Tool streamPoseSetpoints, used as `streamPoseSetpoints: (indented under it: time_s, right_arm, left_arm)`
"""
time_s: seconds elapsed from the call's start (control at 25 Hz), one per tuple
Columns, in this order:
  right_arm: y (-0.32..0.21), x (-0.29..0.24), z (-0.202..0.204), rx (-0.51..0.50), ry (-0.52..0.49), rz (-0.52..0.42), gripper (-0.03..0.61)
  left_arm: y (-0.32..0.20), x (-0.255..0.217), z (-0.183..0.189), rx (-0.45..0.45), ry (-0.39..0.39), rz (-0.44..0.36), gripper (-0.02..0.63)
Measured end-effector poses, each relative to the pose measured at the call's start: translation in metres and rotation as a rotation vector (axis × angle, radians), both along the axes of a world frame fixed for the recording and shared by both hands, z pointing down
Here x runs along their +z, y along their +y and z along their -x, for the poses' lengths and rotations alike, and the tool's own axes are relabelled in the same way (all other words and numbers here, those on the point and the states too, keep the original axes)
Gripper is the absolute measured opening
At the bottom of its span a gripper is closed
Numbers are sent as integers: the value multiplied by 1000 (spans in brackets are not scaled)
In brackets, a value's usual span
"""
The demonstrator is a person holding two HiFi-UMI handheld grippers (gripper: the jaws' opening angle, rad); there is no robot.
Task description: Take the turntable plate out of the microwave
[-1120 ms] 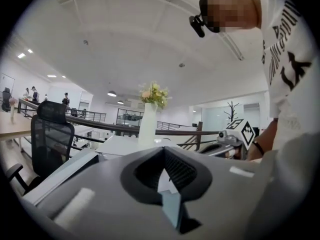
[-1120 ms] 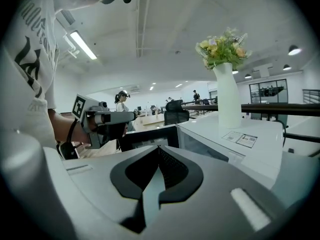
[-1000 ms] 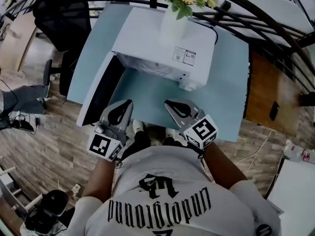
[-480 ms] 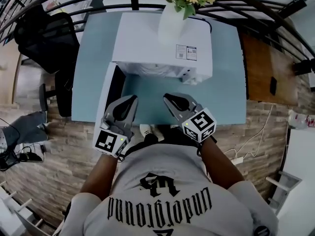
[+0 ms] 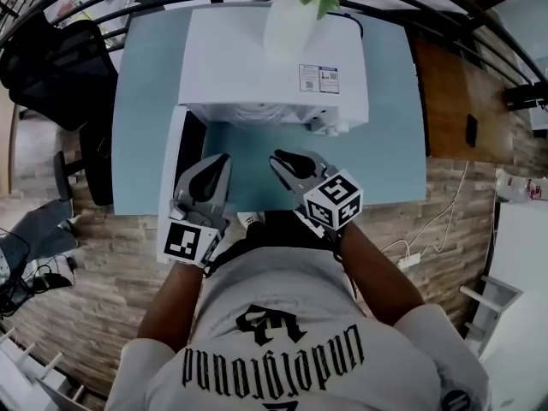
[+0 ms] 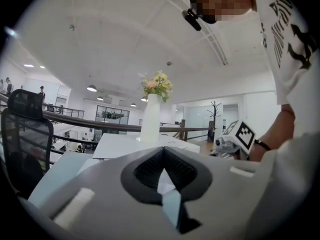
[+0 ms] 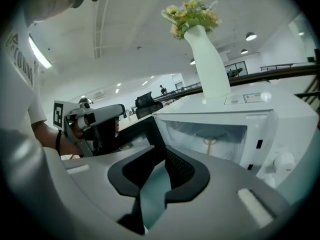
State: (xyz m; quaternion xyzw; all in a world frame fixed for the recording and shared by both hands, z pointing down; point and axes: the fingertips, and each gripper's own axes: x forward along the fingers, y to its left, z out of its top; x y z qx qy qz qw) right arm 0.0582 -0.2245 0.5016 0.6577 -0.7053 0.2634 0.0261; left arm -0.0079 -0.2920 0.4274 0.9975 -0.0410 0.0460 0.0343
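Jaws: left gripper (image 6: 164,176) clenched | right gripper (image 7: 155,179) just opening, empty | plate (image 7: 208,132) (inside microwave (image 7: 260,106)) dim

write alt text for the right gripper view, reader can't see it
The right gripper, jaws just opening with nothing between them, points at a white microwave whose door stands open. A white vase of flowers stands on top; the left gripper shows at the left.

A: Can any writing be read?

B: Just one word. The shirt (image 5: 282,315) carries black gothic lettering that seems to read "Underground". It is upside down in the head view.

A: And the label (image 5: 318,78) on top of the microwave (image 5: 231,58)?

B: It is white with printed lines, and all of them are too small to read.
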Motion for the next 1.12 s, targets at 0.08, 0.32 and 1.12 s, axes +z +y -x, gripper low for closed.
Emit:
streamPoseSetpoints:
  time_s: [0.08, 0.32, 1.12]
  right_arm:
    - [-4, 14, -4, 8, -46, 21, 55]
    - [-19, 57, -14, 27, -171, 75, 73]
    - [-57, 164, -63, 323, -770, 72, 141]
  left_arm:
    - [-2, 6, -3, -9, -4, 14, 51]
    - [-17, 35, -15, -61, -21, 39, 51]
    - [-46, 112, -54, -142, -102, 50, 51]
